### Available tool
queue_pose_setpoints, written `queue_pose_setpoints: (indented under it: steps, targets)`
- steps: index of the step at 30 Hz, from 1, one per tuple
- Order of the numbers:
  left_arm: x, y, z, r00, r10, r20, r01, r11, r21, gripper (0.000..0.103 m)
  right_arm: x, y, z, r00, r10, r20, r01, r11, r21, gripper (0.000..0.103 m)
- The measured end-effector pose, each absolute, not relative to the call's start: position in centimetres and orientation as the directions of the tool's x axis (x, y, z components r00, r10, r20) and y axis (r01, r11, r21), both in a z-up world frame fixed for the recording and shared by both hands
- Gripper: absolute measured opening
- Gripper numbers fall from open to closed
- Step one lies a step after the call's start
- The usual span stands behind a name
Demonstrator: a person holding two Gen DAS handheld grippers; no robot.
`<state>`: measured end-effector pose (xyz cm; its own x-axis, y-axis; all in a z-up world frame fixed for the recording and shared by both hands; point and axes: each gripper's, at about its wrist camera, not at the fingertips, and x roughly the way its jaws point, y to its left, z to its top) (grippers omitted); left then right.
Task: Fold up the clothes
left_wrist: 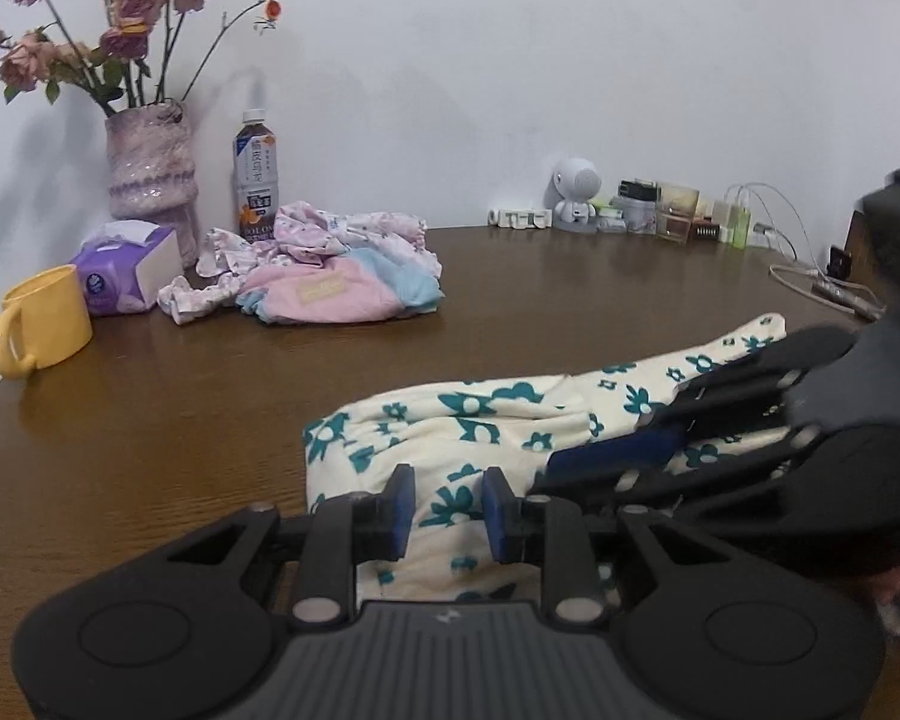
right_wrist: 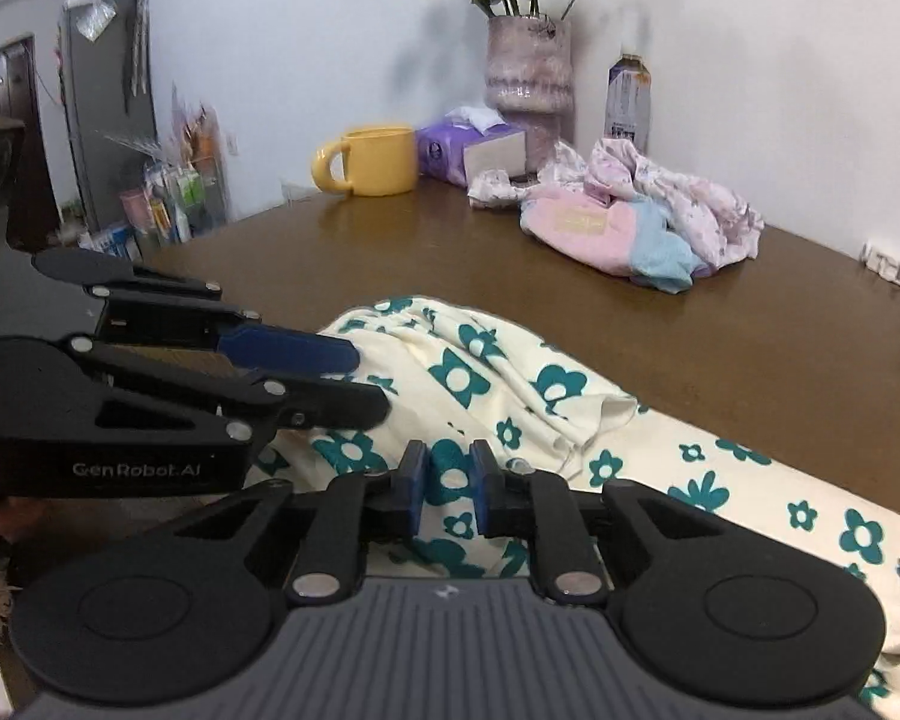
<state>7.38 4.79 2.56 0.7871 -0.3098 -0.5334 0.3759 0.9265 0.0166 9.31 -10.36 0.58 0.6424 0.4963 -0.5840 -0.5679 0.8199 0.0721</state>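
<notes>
Cream garment w/ teal flower print lies rumpled on the near side of the wooden bench, partly doubled over. Left gripper and right gripper both sit low over it, jaws narrowly parted, cloth showing in the gaps; can't tell if pinched. Prob. light, limp, non-slip knit: take it at a hem or corner, not mid-panel.
</notes>
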Motion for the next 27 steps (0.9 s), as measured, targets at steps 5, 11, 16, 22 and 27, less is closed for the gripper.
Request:
queue_pose_setpoints:
  steps: [5, 11, 16, 22, 27]
  targets:
    - [7.1, 4.0, 2.1, 0.797, -0.284, -0.534, 0.378, 0.923, 0.074, 0.023, 9.3, -10.8, 0.3, 0.636, 0.511, -0.578, -0.572, 0.815, 0.092, 0.014]
    - [6.5, 2.6, 1.7, 0.815, -0.237, -0.529, 0.376, 0.911, 0.172, 0.022, 8.8, -11.7, 0.5, 0.64, 0.526, -0.561, -0.559, 0.819, 0.129, 0.015]
    - [6.7, 3.3, 1.9, 0.806, -0.259, -0.533, 0.379, 0.917, 0.126, 0.022, 6.9, -13.0, 1.8, 0.686, 0.515, -0.514, -0.53, 0.837, 0.132, 0.017]
    - [6.4, 3.0, 2.0, 0.811, -0.249, -0.529, 0.376, 0.915, 0.146, 0.023, 5.7, -14.2, 3.1, 0.725, 0.503, -0.47, -0.516, 0.849, 0.112, 0.029]
    - [6.4, 3.7, 3.1, 0.805, -0.278, -0.523, 0.382, 0.919, 0.099, 0.031, 7.6, -14.9, 3.4, 0.724, 0.498, -0.477, -0.512, 0.852, 0.111, 0.029]
